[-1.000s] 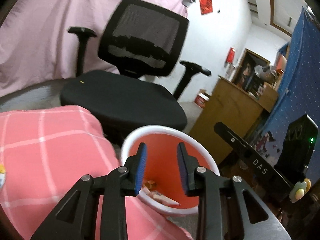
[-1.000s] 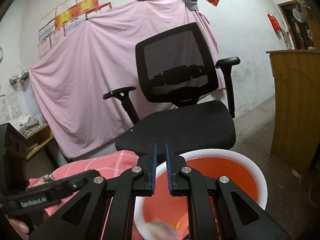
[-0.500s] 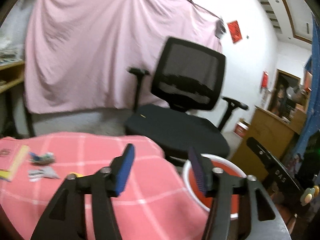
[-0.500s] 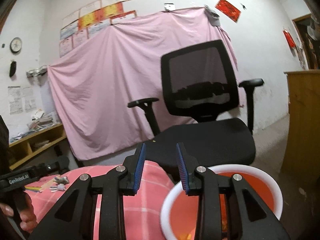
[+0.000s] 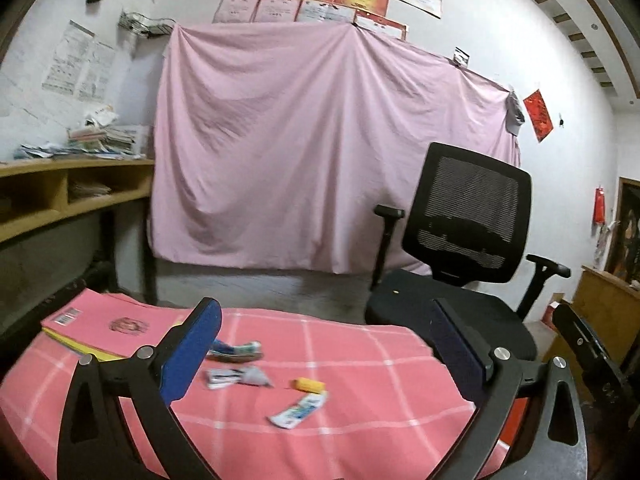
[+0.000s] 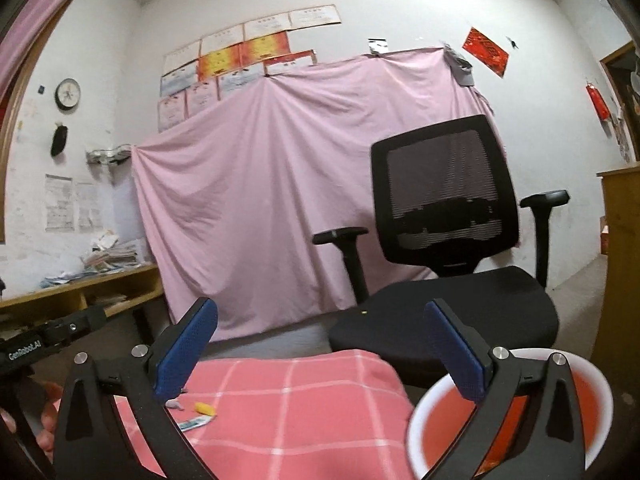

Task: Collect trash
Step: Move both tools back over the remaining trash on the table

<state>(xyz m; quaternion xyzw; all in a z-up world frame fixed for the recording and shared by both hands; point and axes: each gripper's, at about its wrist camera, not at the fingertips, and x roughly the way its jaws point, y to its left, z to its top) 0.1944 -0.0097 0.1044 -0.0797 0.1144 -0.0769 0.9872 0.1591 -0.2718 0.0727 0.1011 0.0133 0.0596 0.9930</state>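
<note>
A: How do the grippers stand?

B: The left gripper (image 5: 326, 344) has its blue-padded fingers (image 5: 188, 354) spread wide with nothing between them, raised over the pink checked cloth (image 5: 360, 408). The right gripper (image 6: 320, 350) is spread just as wide and equally empty, one finger over the cloth and the other over the bin (image 6: 588, 396).

A: Where is the trash?

B: Four bits lie on the cloth in the left view. A blue and white wrapper (image 5: 298, 411) is nearest the camera, a small yellow piece (image 5: 307, 385) just behind it. A crumpled grey and white wrapper (image 5: 238, 377) lies to the left of those, and a green and blue wrapper (image 5: 236, 351) sits beyond it, partly hidden by the left finger. The right view shows the yellow piece (image 6: 205, 409) and the blue and white wrapper (image 6: 194, 424) by its left finger.

A: And the bin?

B: Orange inside with a white rim, standing at the right end of the cloth, in front of the chair (image 6: 448, 280). What it holds cannot be made out.

A: Anything else on the cloth?

B: A pink booklet (image 5: 116, 320) lies at the far left, on top of something yellow
</note>
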